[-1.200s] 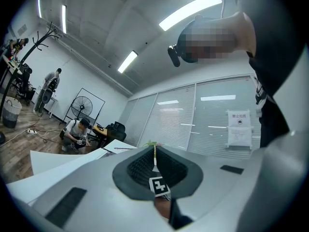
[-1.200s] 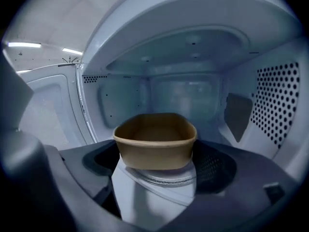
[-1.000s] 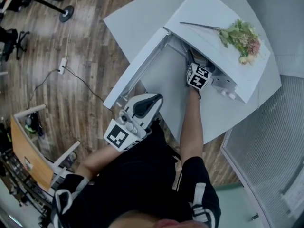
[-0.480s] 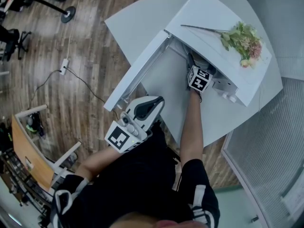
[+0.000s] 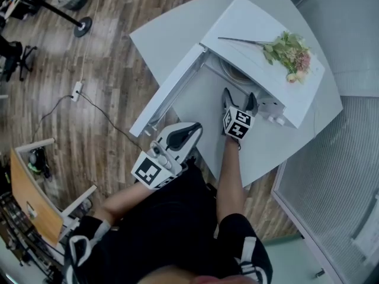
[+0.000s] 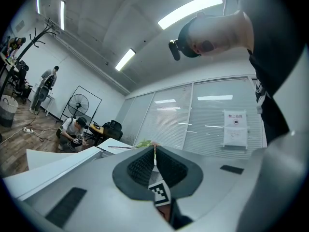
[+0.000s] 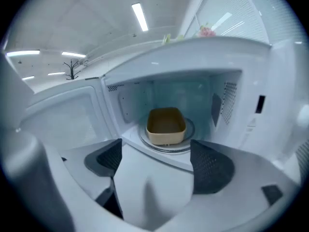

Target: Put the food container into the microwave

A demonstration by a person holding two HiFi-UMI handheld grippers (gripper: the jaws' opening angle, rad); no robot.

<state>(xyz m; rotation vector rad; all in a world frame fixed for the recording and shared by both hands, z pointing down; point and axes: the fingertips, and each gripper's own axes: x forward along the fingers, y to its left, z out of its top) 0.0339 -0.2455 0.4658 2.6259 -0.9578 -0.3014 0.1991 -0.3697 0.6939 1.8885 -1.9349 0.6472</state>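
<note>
The tan food container [image 7: 166, 125] sits on the glass turntable [image 7: 192, 131] inside the white microwave [image 5: 260, 58], whose door [image 5: 169, 90] stands swung open to the left. My right gripper [image 7: 161, 162] is open just outside the cavity, jaws wide apart with nothing between them; in the head view the right gripper [image 5: 238, 102] hovers over the table in front of the opening. My left gripper [image 5: 188, 139] is held back near my body, shut and empty. The left gripper [image 6: 154, 162] points up and across the room.
A bunch of flowers [image 5: 287, 53] lies on top of the microwave. The microwave stands on a white curved table [image 5: 172, 25]. A cable and power strip [image 5: 77, 86] lie on the wooden floor to the left. People sit far off in the left gripper view.
My right gripper has pulled back out of the microwave cavity toward me, leaving the container on the turntable. The left gripper has stayed in place.
</note>
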